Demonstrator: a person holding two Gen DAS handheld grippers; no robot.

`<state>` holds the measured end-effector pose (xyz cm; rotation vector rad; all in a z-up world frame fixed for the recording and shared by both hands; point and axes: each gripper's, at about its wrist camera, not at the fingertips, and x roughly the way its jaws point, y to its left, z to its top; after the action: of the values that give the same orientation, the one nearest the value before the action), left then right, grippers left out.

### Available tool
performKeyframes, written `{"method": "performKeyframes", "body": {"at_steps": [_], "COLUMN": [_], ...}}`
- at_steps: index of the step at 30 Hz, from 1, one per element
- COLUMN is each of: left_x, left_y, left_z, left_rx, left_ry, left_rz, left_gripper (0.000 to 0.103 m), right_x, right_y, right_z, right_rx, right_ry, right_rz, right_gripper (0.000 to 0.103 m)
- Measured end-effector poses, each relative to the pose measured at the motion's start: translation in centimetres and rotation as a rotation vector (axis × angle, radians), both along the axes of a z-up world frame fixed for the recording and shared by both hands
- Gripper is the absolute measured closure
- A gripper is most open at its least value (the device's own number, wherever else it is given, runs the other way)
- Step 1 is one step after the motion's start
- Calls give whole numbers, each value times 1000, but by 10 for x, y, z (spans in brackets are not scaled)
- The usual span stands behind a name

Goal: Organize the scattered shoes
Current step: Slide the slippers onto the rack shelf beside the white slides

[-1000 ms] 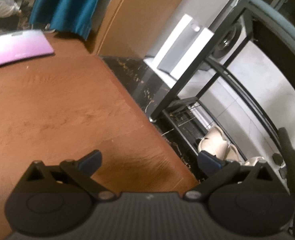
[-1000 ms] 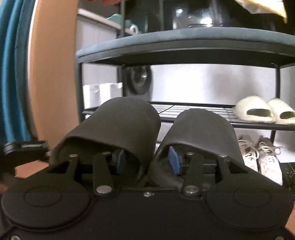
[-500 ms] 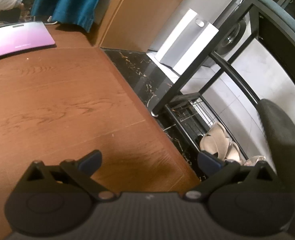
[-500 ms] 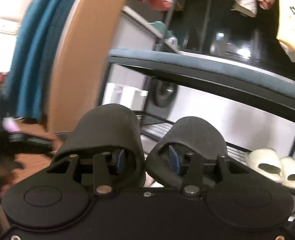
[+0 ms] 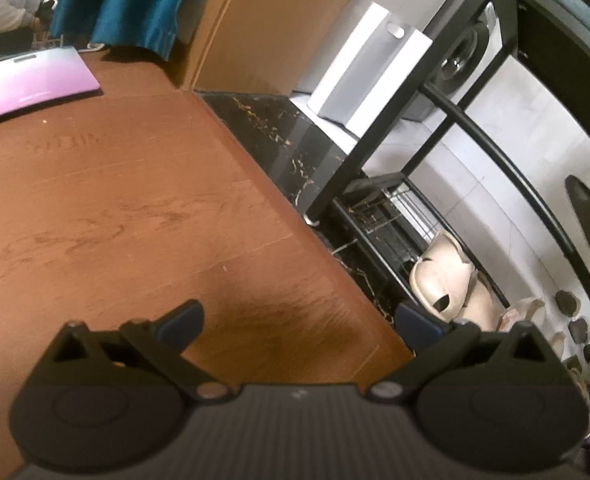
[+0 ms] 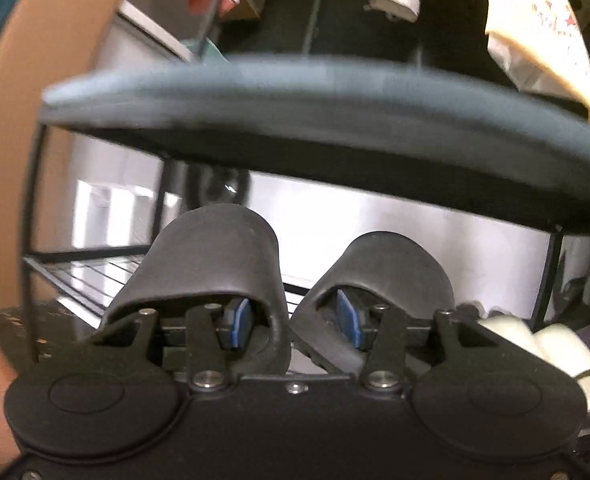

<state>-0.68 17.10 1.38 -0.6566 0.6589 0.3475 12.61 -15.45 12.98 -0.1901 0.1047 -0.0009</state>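
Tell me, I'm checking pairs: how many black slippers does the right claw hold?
2 black slippers, side by side: one left, the other right, a finger of the right claw inside each.

2 slippers [image 6: 279,280] side by side before rack shelf [image 6: 95,272]; another pair [image 6: 551,348] on shelf, right.

Left gripper [image 5: 297,322] jaws wide apart, tilted down; right gripper [image 6: 293,322] jaws clamped

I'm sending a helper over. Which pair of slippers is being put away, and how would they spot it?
Find the black metal shoe rack with the padded blue-grey top. In front of its wire middle shelf, the right claw is shut on a pair of black slippers. The cream slippers beside them are pale, not black.
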Motion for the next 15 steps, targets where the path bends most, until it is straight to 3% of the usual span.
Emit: {"method": "performKeyframes", "body": {"at_steps": [2, 7, 10, 11, 12, 15], "left_x": [2, 6, 8, 7, 7, 7], "left_y": [-1, -1, 0, 0, 1, 2], "left_z": [-2, -7, -9, -9, -9, -9], "left_rx": [-4, -1, -8, -11, -15, -22], "left_ry": [3, 7, 17, 17, 16, 12], "left_rz": [-13, -23, -24, -24, -24, -26], "left_gripper": [1, 1, 1, 1, 1, 1], "right_x": [38, 69, 70, 71, 68, 55], "right_y": [-6, -25, -28, -34, -40, -36], "right_z": [-6, -18, -27, -31, -32, -33], "right_rx": [9, 63, 110, 201, 287, 282], "right_ry": [30, 85, 128, 163, 176, 142], "right_rz": [-64, -87, -111, -150, -166, -154], "right_gripper": [58, 56, 37, 15, 8, 7]}}
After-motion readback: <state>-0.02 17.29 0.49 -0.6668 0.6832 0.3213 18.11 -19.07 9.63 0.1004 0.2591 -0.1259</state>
